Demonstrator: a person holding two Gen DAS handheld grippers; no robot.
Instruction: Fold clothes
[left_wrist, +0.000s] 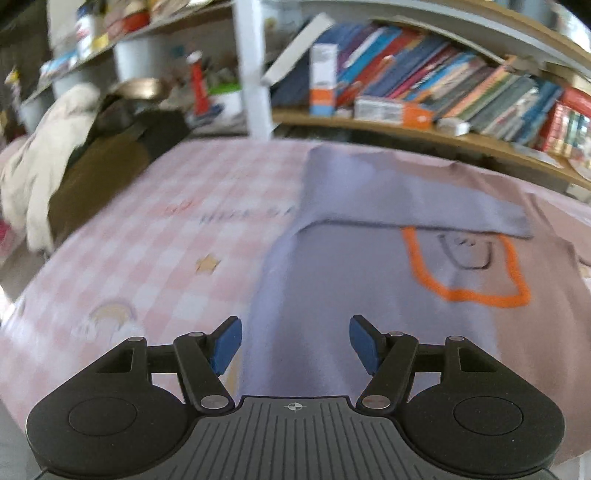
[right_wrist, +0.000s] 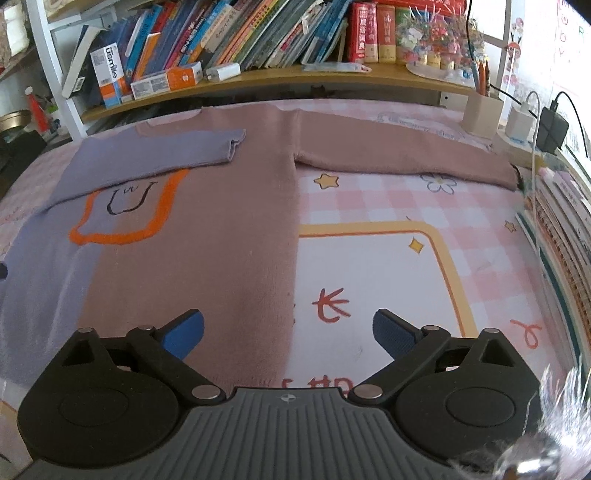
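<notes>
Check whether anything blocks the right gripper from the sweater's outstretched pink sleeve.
Nothing visible does. The right gripper is open over the sweater's edge, and only bare checked sheet lies between it and the pink sleeve.

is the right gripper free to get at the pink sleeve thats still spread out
Probably yes. The right gripper is open and empty above the sweater's hem, and the unfolded pink sleeve lies flat on the checked cloth ahead of it to the right, with nothing lying on it or between them.

A two-tone lilac and mauve knitted sweater (right_wrist: 207, 229) lies flat on a pink checked sheet (right_wrist: 480, 266), lilac sleeve (right_wrist: 159, 155) folded across its chest.
</notes>
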